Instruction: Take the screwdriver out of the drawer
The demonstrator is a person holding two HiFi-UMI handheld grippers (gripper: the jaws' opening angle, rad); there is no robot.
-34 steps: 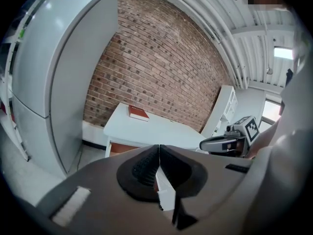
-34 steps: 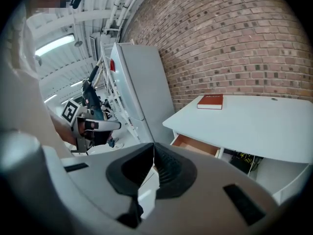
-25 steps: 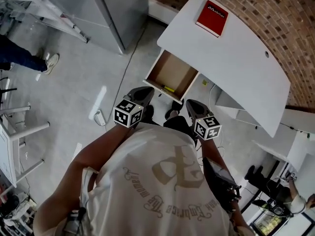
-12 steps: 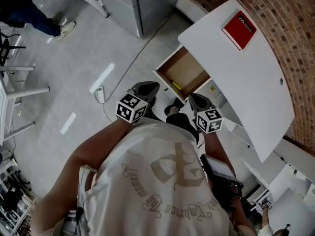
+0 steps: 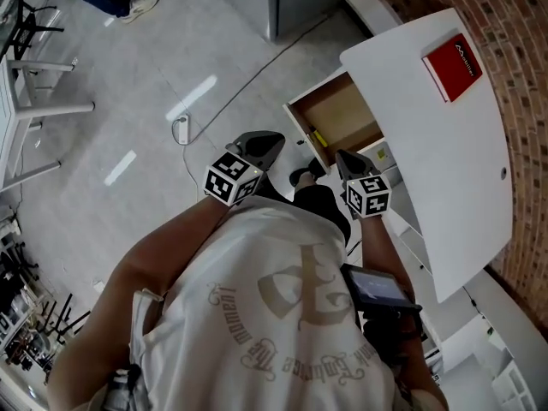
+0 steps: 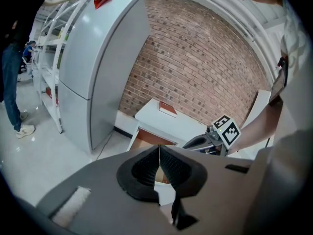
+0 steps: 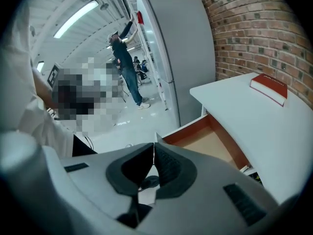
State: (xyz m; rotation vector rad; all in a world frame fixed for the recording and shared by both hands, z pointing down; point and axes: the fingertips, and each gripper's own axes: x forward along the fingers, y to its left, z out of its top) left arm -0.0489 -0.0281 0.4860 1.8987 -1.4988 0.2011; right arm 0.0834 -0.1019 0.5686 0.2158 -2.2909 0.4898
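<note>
Overhead, the open drawer (image 5: 342, 114) shows a yellow screwdriver (image 5: 318, 137) at its front. The left gripper (image 5: 269, 143) and right gripper (image 5: 346, 158) hover near it, each with jaws pressed together, empty.

The left claw (image 6: 158, 151), jaws together with nothing between them, faces a white counter (image 6: 183, 127) bearing a red book (image 6: 167, 109), its drawer (image 6: 145, 139) open.

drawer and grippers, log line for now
drawer: open | screwdriver: inside | left gripper: shut, empty | right gripper: shut, empty | both outside drawer
</note>
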